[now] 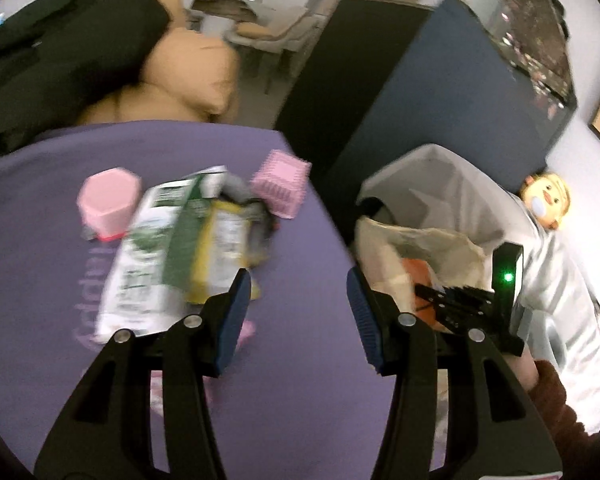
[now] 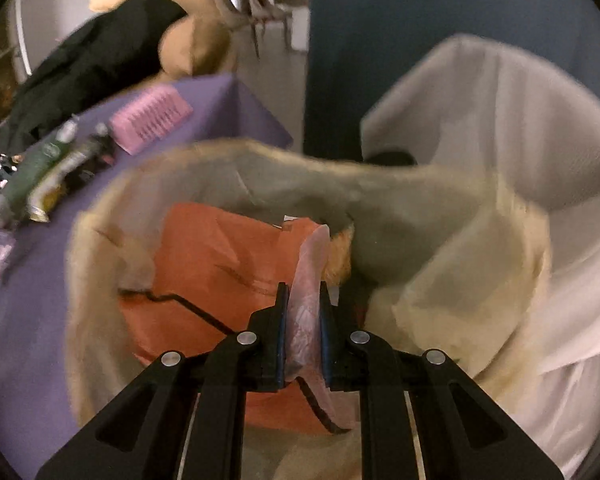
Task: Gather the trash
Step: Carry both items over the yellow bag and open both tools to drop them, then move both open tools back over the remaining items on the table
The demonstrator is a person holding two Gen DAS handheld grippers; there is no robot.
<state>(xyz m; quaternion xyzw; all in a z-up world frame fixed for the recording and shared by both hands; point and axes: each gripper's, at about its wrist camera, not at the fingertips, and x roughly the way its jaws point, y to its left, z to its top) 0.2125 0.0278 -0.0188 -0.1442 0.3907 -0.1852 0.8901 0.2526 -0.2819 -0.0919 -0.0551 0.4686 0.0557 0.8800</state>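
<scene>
My left gripper point(image 1: 296, 312) is open and empty above the purple table point(image 1: 300, 380), just right of a pile of crumpled wrappers point(image 1: 180, 252), green-white and yellow. My right gripper point(image 2: 303, 320) is shut on a thin pink plastic wrapper point(image 2: 308, 304) and holds it over the open mouth of a beige plastic bag point(image 2: 440, 240) that has an orange bag point(image 2: 208, 276) inside. The right gripper also shows in the left wrist view point(image 1: 460, 304), over the same beige bag point(image 1: 432, 248). The wrappers show at the left of the right wrist view point(image 2: 40, 176).
A pink hexagonal container point(image 1: 108, 204) and a pink ribbed box point(image 1: 282, 188) stand on the table behind the wrappers. A white-lined bin point(image 1: 460, 184) stands to the right of the table, beside a dark blue cabinet point(image 1: 440, 92). A black coat point(image 1: 52, 52) lies on a tan plush toy point(image 1: 192, 72).
</scene>
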